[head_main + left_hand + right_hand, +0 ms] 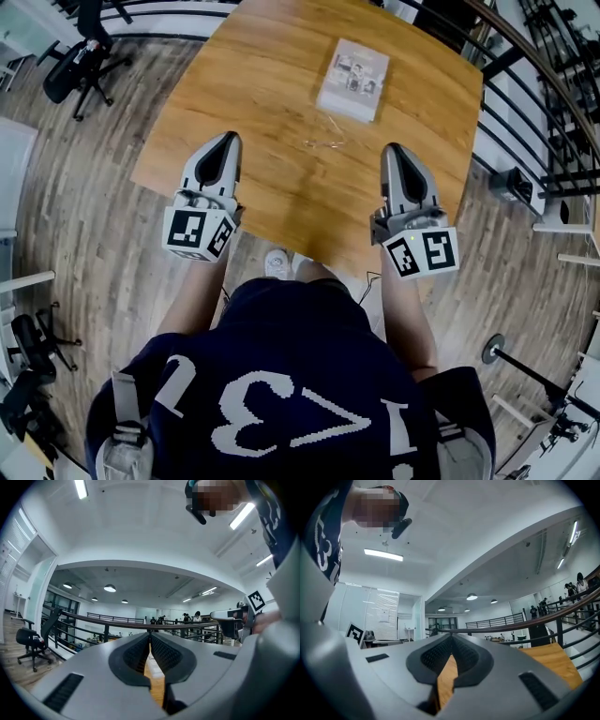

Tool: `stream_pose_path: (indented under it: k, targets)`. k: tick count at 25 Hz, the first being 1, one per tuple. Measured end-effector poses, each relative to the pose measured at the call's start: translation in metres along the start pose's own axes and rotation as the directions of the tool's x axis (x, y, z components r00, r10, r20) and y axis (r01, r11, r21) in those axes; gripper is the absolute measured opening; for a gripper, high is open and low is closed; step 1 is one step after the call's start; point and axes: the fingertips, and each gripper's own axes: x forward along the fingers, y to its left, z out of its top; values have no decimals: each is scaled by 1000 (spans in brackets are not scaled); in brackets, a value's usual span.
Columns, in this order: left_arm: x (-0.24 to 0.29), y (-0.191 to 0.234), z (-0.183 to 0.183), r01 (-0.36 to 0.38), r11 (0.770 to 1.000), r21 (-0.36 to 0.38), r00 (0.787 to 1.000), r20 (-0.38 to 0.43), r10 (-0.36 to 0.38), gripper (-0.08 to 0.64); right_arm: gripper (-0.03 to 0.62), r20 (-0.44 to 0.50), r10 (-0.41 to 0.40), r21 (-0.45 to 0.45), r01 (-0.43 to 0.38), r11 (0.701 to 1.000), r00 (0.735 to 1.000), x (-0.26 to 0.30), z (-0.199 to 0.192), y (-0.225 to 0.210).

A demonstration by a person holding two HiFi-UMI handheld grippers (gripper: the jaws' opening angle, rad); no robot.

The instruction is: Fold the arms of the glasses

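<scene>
glasses (323, 142) sit on table (262, 94), clear of edges, between left hand-held gripper (228, 141) and right hand-held gripper (393, 150), both closed, empty.

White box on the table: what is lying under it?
The white box lies flat on the wooden table, and only tabletop shows around its edges. Anything directly beneath it is covered and cannot be seen. The glasses lie apart from it, not under it.

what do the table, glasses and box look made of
Table: wood or wood veneer, satin, visible grain. Glasses: thin clear plastic or wire, hard to tell; barely visible against the top. Box: probably printed card, pale with small pictures.
</scene>
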Motion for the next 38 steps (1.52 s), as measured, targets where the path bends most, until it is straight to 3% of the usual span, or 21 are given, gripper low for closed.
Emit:
stream_pose_path:
  k: [10, 19, 24, 29, 34, 38]
  targets:
    - [55, -4, -4, -47, 999, 3, 999, -3, 47, 21, 28, -5, 68, 27, -68, 997, 998, 51, -5, -55]
    - [86, 6, -15, -14, 1000, -23, 999, -31, 13, 21, 28, -34, 22, 39, -21, 999, 999, 69, -21, -75]
    - [101, 12, -19, 11, 1000, -27, 1000, -28, -12, 21, 28, -67, 16, -14, -17, 1000, 998, 76, -26, -71]
    - [108, 14, -33, 18, 999, -51, 999, -33, -20, 21, 28, -160, 55, -67, -66, 996, 986, 85, -52, -63]
    - [115, 16, -52, 38, 997, -64, 998, -56, -42, 21, 29, -349, 112, -181, -184, 966, 930, 95, -114, -45]
    - [113, 20, -71, 27, 995, -94, 996, -84, -35, 21, 34, -540, 154, -237, -325, 916, 827, 96, -179, -26]
